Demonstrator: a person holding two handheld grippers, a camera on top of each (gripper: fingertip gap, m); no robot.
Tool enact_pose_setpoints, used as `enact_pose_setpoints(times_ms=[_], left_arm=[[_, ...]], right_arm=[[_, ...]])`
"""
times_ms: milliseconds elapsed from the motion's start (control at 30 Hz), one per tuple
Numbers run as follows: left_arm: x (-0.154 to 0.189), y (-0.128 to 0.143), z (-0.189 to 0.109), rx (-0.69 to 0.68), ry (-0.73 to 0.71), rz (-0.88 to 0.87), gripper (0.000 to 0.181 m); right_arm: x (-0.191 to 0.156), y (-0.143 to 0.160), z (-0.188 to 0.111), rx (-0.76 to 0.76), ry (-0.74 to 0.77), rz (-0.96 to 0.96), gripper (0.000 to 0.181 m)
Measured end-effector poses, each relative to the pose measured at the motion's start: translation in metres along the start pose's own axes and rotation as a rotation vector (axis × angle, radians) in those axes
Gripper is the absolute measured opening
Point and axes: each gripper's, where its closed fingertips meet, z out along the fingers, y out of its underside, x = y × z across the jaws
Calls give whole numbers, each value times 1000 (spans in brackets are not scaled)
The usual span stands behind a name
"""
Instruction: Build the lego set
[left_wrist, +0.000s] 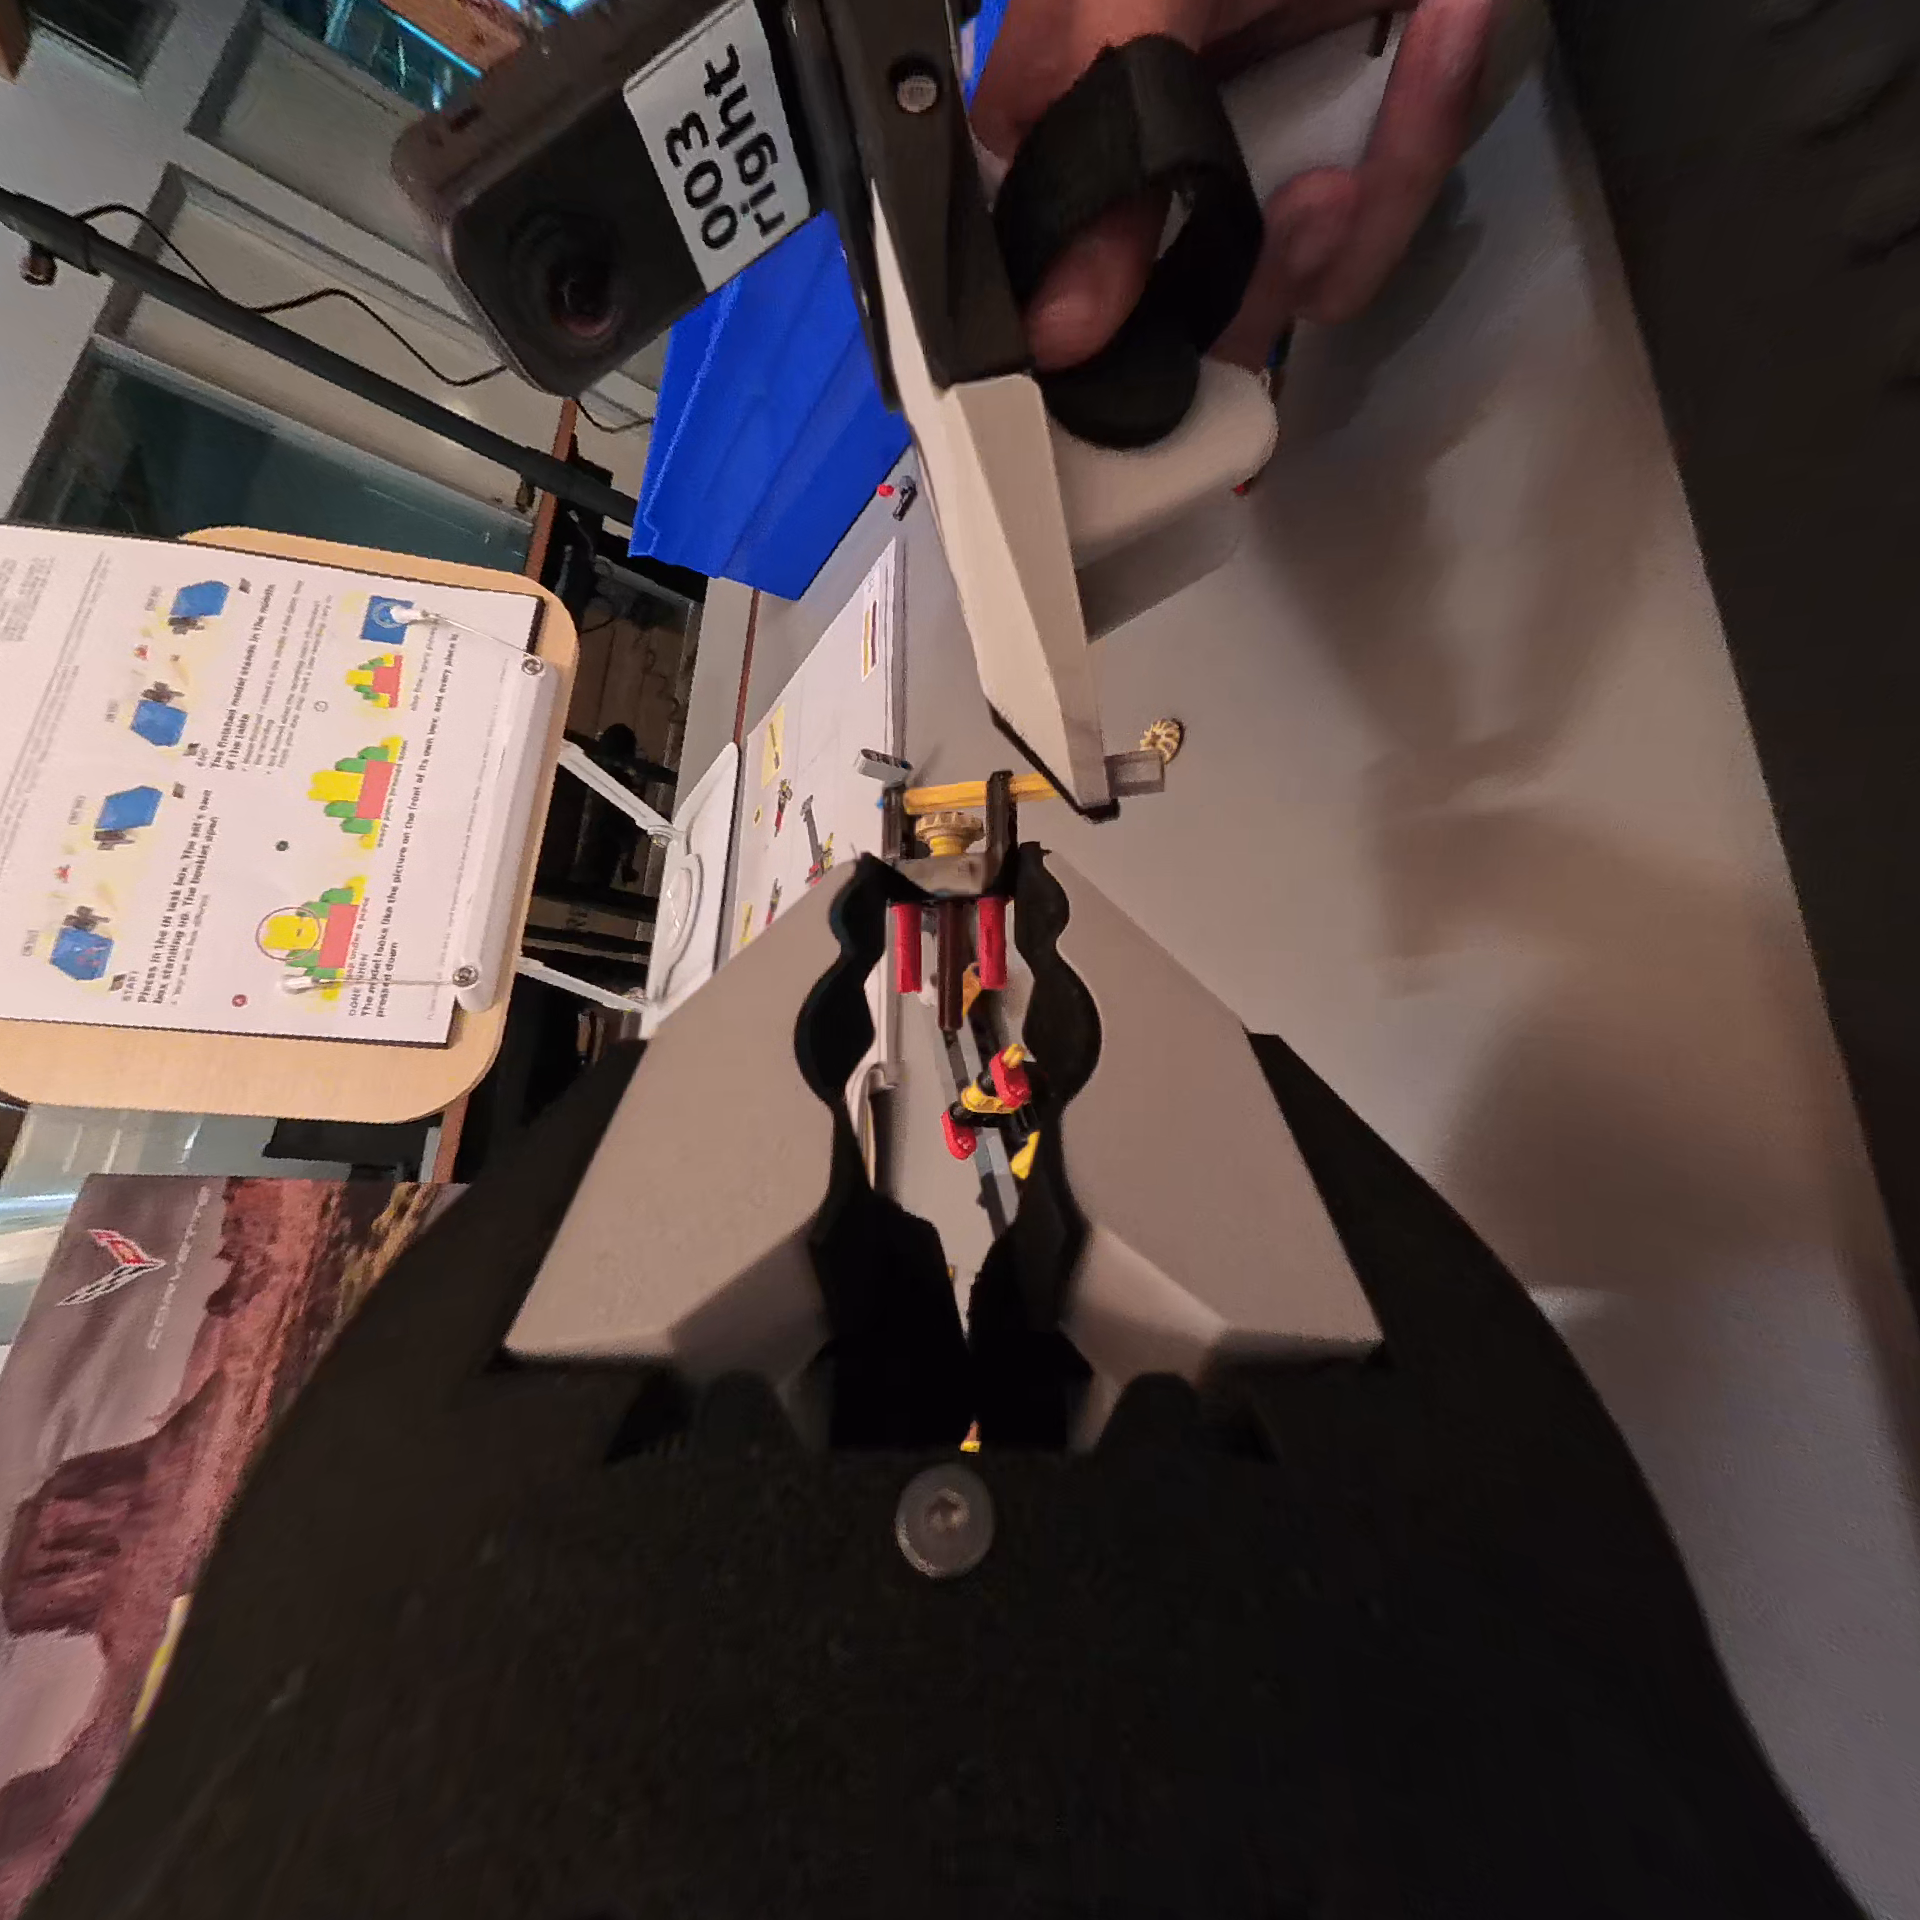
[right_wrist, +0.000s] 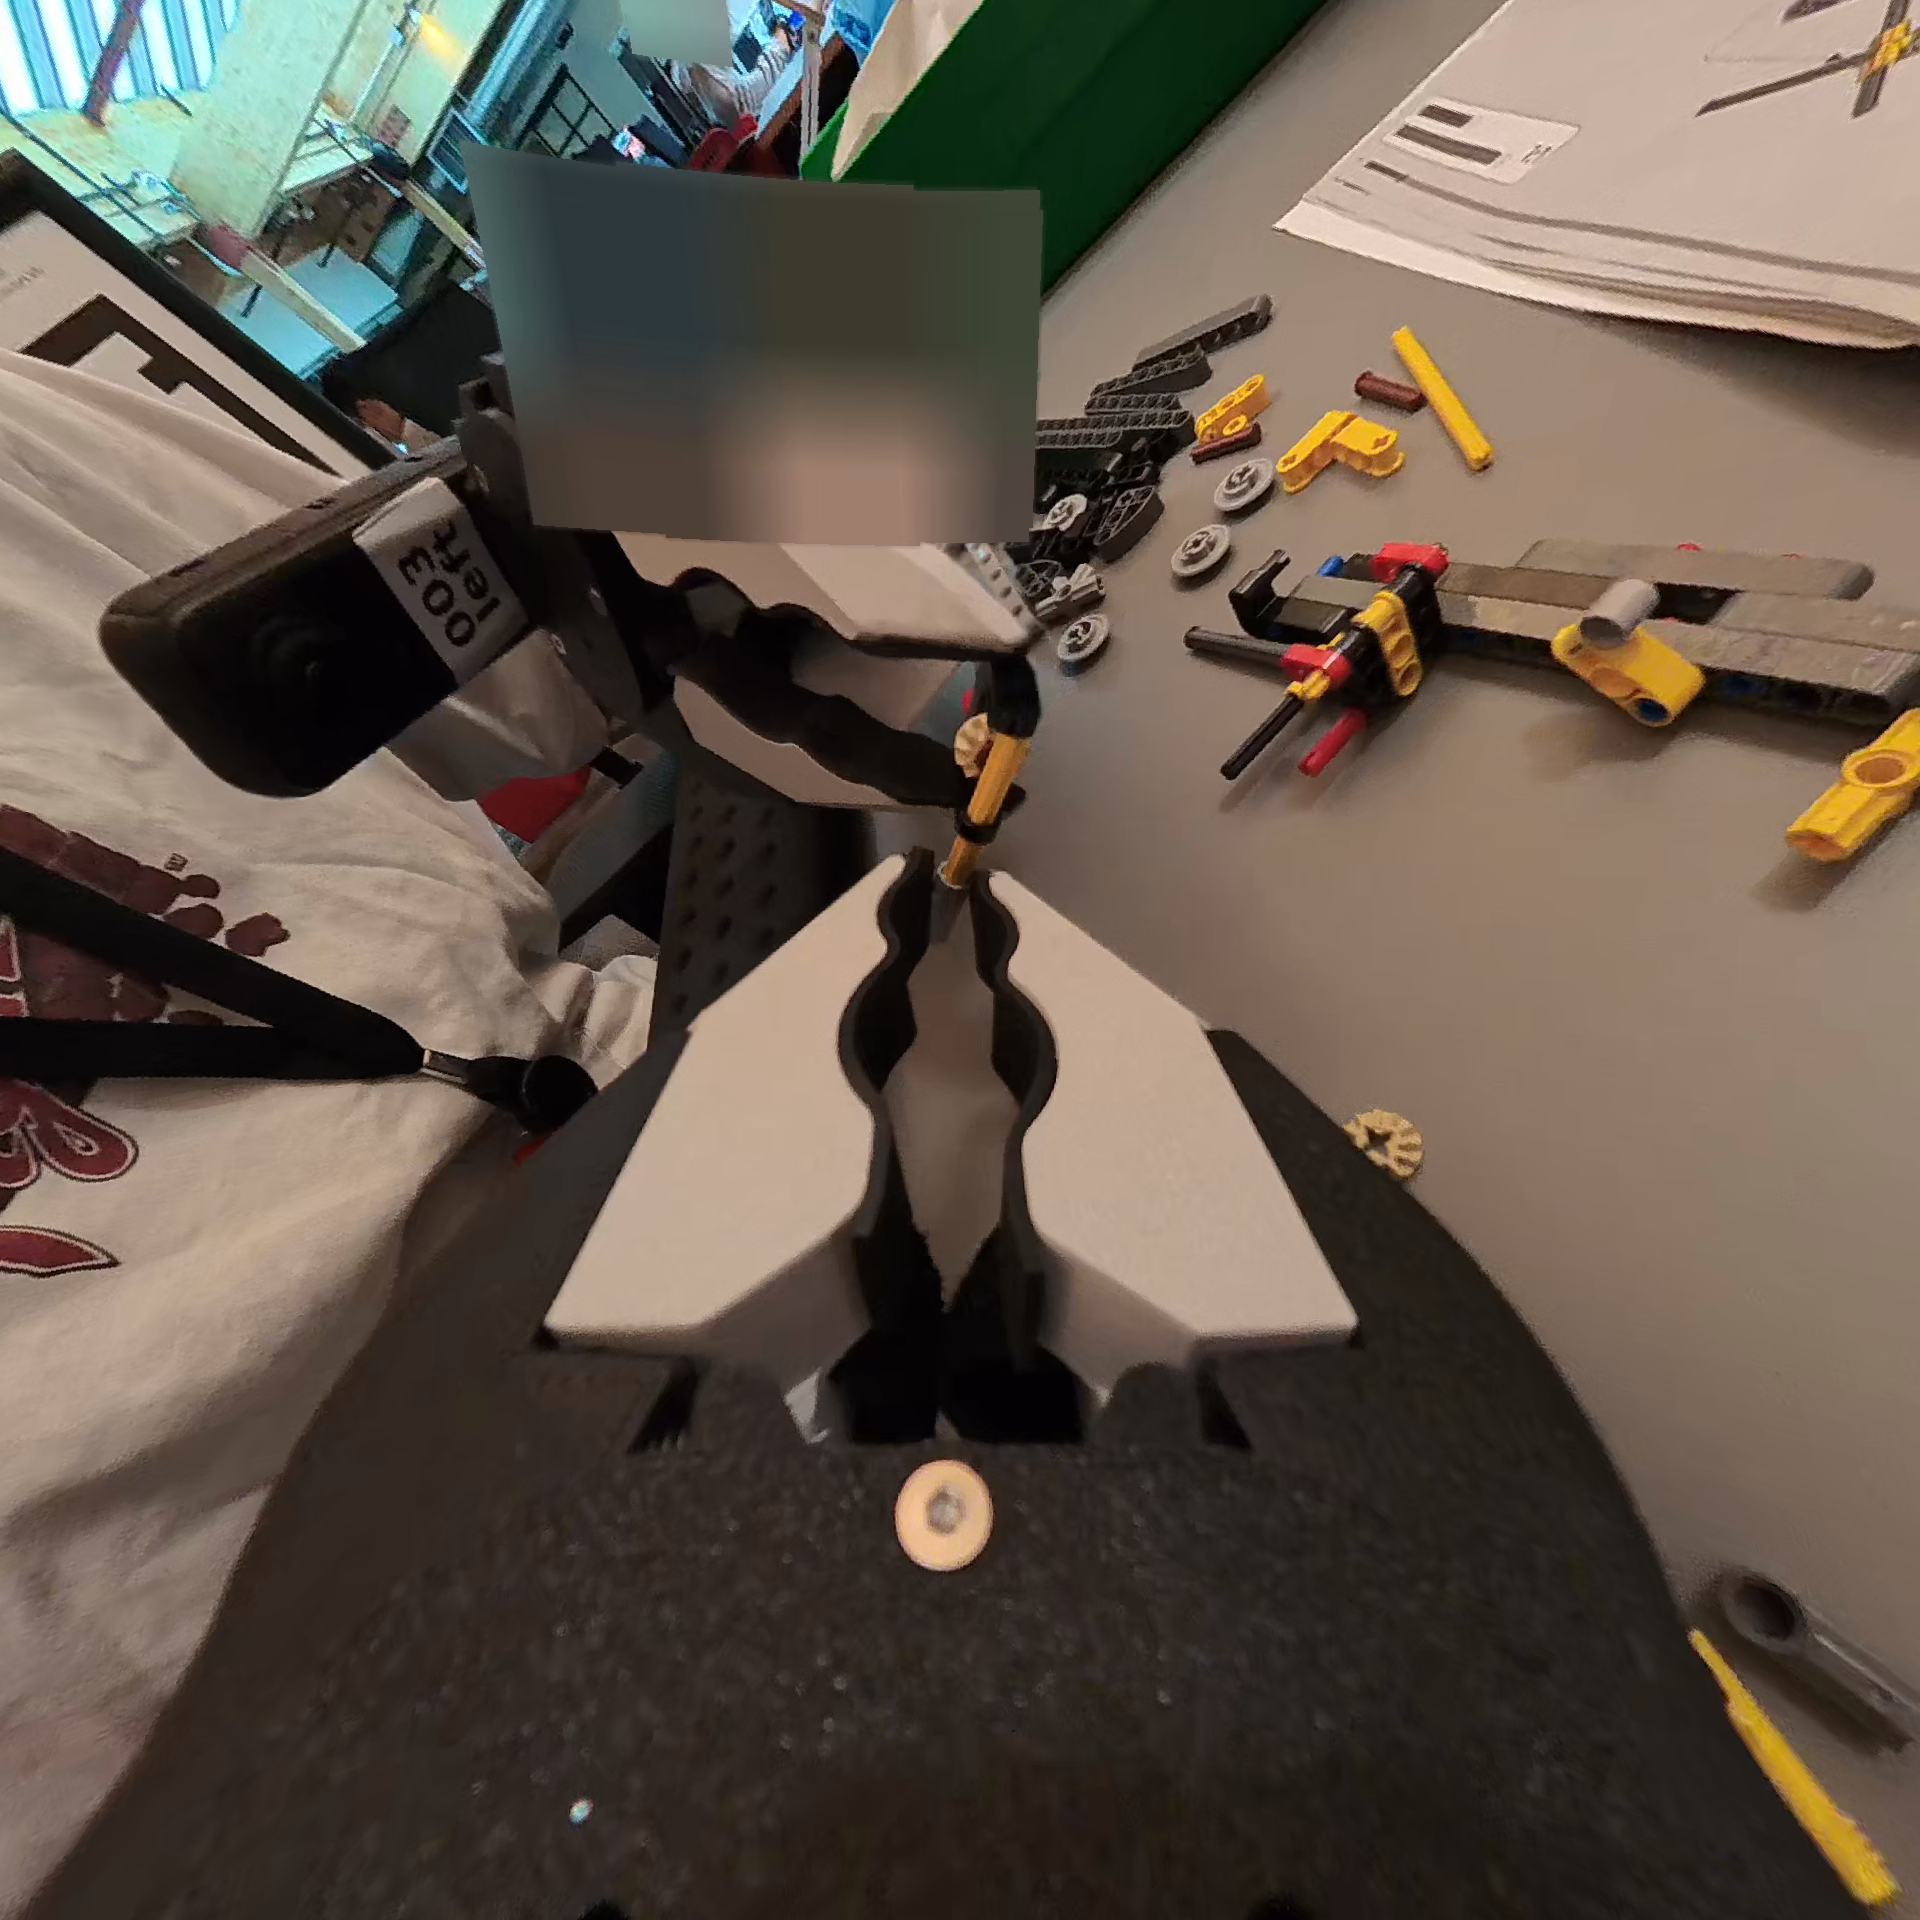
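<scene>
My left gripper (left_wrist: 945, 868) is shut on a small black frame (left_wrist: 1000, 821) that carries a yellow axle (left_wrist: 956, 798), a tan gear (left_wrist: 943, 831) and two red pins (left_wrist: 906, 940). It holds the frame above the grey table. My right gripper (right_wrist: 948, 883) is shut on a small grey piece (right_wrist: 948, 904) at the free end of that axle (right_wrist: 992, 790). The right gripper also shows in the left wrist view (left_wrist: 1091, 805), and the left gripper in the right wrist view (right_wrist: 997, 717). A long grey beam assembly (right_wrist: 1558, 634) with yellow and red parts lies on the table.
Loose black beams (right_wrist: 1143, 416), yellow connectors (right_wrist: 1340, 447), a yellow axle (right_wrist: 1439, 395) and grey wheels (right_wrist: 1200, 551) lie beyond the grippers. A tan gear (right_wrist: 1382, 1143) lies near my right gripper. An instruction booklet (right_wrist: 1662, 208), a green box (right_wrist: 1039, 125), a blue bin (left_wrist: 758, 416) and a clipboard (left_wrist: 260, 800) stand around.
</scene>
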Motion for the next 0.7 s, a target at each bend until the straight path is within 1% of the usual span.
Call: enact_pose_setpoints(times_ms=[67, 167, 333, 533, 700], left_arm=[[3, 1, 1, -7, 17, -12, 23], [3, -4, 0, 16, 11, -18, 23], [3, -3, 0, 7, 8, -17, 23], [3, -1, 1, 2, 7, -19, 23], [3, -1, 2, 2, 12, -26, 23]], right_arm=[[3, 0, -1, 5, 17, 6, 6], [-1, -4, -4, 25, -16, 18, 6], [0, -4, -4, 35, 0, 8, 6], [0, 0, -2, 9, -4, 11, 6], [1, -1, -2, 19, -5, 14, 6]])
